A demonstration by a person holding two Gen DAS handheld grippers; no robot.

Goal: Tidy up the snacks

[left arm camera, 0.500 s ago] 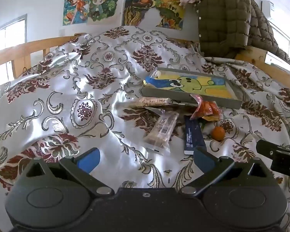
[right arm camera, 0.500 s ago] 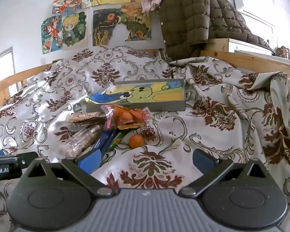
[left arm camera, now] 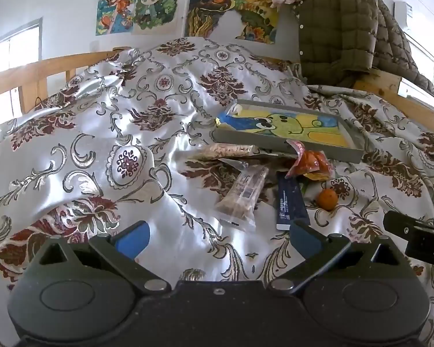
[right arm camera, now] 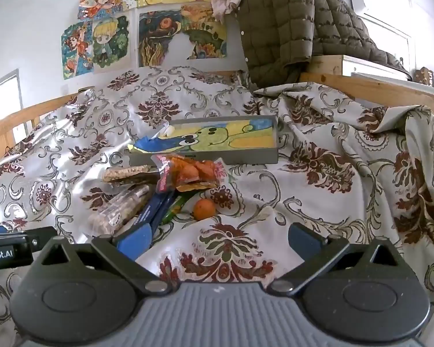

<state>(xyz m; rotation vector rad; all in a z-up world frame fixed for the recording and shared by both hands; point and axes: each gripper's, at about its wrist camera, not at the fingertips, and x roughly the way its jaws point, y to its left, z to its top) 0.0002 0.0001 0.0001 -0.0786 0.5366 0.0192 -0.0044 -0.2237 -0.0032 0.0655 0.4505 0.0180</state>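
A grey tray with a cartoon picture inside lies on the patterned bedspread. In front of it sit loose snacks: a clear bag of nuts, a flat cracker pack, a dark blue bar, a red-orange snack bag, a green wrapper and a small orange. My left gripper is open, nearer than the nut bag. My right gripper is open, below the orange. Neither touches anything.
The bedspread is rumpled, with folds at the right. A wooden bed rail runs along the left and back. A quilted olive jacket hangs at the back right. Drawings are on the wall.
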